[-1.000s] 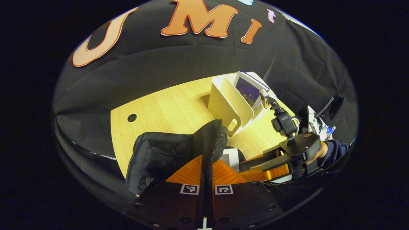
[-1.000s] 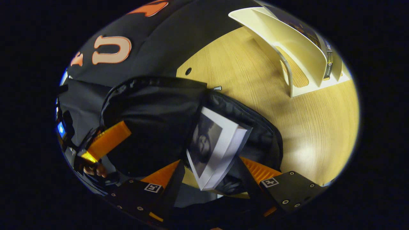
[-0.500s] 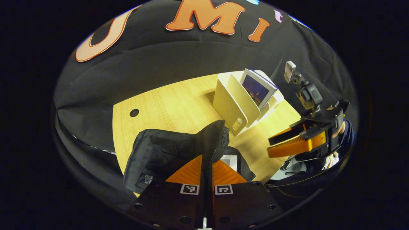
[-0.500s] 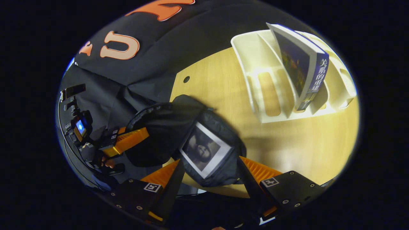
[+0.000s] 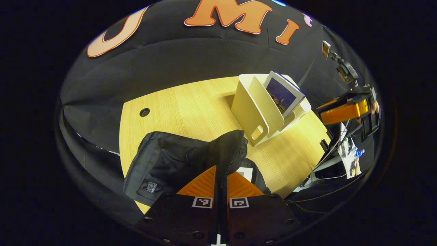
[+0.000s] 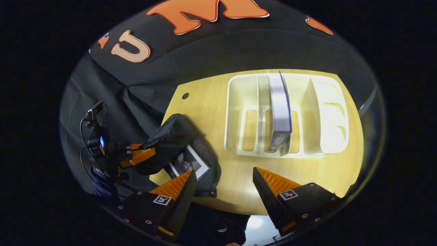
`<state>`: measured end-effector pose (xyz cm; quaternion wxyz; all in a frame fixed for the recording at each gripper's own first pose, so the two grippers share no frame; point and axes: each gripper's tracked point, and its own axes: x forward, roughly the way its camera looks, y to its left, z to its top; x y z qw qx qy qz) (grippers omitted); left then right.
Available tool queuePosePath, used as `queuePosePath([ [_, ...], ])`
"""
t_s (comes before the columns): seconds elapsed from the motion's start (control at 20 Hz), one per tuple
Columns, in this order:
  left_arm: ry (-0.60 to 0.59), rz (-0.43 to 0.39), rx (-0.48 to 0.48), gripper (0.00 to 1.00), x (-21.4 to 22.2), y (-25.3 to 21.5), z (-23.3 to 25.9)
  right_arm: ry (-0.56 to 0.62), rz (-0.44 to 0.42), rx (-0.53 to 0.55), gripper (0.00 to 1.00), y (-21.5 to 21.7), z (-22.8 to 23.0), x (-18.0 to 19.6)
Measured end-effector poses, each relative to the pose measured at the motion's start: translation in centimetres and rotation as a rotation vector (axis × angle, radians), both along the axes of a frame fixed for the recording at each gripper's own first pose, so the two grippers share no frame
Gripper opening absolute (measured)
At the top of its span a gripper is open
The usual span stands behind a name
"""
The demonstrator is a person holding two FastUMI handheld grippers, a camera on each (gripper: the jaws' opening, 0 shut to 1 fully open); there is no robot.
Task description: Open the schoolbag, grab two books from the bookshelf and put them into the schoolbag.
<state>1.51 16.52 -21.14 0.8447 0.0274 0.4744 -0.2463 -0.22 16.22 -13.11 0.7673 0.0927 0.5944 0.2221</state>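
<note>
No writing is legible: the white tag (image 5: 150, 187) on the schoolbag (image 5: 170, 160) is too small to read. In the left gripper view, the left gripper (image 5: 221, 177) at bottom centre has its jaws pinching the bag's zipper edge. In the right gripper view, the right gripper (image 6: 222, 181) hangs above the tabletop (image 6: 211, 102), jaws spread, the book (image 6: 279, 112) upright in the bookshelf (image 6: 327, 116) above them. Another book (image 6: 187, 163) lies inside the bag at lower left.
</note>
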Motion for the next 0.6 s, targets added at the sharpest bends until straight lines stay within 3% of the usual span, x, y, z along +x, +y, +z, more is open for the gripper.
queuePosePath([
  [0.3, 0.012, 0.067, 0.011, 0.04, -0.1, 0.0, 0.0, -0.039, 0.027, -0.097, 0.98, -3.2, 0.3, 7.3],
  [0.6, 0.016, 0.131, 0.028, 0.04, -0.7, 0.2, 0.0, 0.043, 0.038, -0.103, 0.98, -2.3, -3.4, 11.1],
])
